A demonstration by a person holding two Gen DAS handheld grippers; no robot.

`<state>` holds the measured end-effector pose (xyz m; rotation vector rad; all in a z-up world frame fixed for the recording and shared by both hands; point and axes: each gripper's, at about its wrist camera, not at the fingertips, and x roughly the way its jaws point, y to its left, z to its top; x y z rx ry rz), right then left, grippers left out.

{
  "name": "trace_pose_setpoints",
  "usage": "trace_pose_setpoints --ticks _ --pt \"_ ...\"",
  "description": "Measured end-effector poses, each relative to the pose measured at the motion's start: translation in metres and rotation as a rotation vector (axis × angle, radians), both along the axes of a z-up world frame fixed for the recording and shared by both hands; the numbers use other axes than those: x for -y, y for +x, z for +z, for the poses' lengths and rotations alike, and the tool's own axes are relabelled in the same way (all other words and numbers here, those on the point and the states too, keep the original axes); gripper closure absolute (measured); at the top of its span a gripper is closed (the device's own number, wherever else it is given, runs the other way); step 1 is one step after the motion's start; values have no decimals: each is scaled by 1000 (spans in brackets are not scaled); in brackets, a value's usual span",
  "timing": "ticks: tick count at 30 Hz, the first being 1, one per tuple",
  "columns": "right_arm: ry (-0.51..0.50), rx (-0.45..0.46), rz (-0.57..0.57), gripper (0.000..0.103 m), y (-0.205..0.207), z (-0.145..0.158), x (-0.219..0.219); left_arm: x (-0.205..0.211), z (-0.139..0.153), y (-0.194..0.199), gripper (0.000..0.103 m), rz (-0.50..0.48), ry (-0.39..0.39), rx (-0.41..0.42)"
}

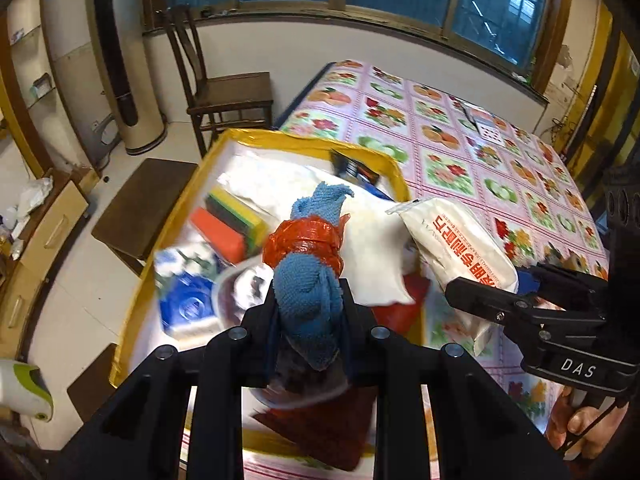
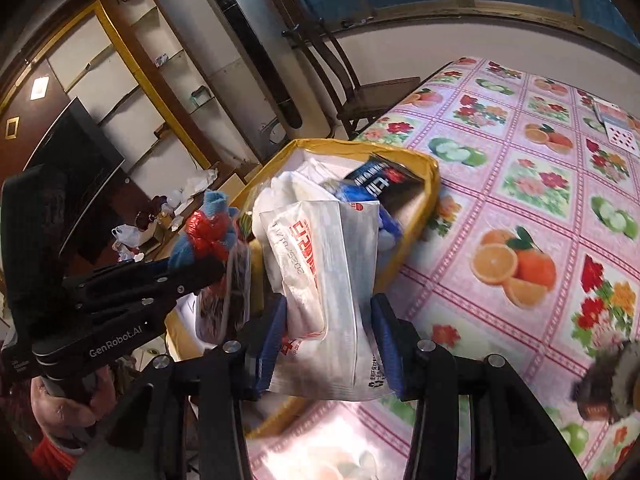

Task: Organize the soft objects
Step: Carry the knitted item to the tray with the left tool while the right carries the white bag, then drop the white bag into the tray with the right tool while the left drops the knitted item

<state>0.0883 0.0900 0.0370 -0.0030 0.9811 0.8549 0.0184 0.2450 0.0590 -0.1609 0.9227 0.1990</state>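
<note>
Tongs first: the left gripper [image 1: 310, 312] is clamped on a rolled blue towel [image 1: 312, 300] bound with a red plastic band [image 1: 306, 240], the right gripper [image 2: 328, 336] is pinched on a white tissue pack [image 2: 320, 280] — both held above the yellow-rimmed box [image 1: 360, 150] at the table's near left corner. Towel looks light and squashy, best gripped mid-roll; the pack's film is likely slippery, so hold its body. Sponges [image 1: 232, 220], a blue packet [image 1: 188, 304] and white bags [image 1: 276, 184] crowd the box — little free room.

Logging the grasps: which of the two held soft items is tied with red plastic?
The blue towel roll, clamped in the left gripper. The right gripper holds a white wipes pack, printed red but untied.
</note>
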Motion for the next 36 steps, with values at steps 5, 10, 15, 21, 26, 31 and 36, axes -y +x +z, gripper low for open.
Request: trace_pose_setpoints --ticks 5,10,15,21,26,31,36 --pt "-39 9 -25 58 27 -9 -52 -48 -13 42 81 70 6 -65" --pt "-74 34 -50 58 39 -18 -81 -65 -36 66 81 73 -42 -116" --pt "-96 53 -56 57 51 -25 -105 -73 -43 90 81 76 -22 -143" --pt "-67 39 6 42 49 -20 -100 -79 -48 88 76 59 -59 -140" --pt "5 27 -23 21 42 -10 -75 -74 -36 73 49 64 -61 -105" --pt "57 35 -40 21 29 5 -57 -71 -26 62 45 84 -30 -70" --pt "54 135 -43 17 -3 21 -39 -59 -14 34 44 128 52 1"
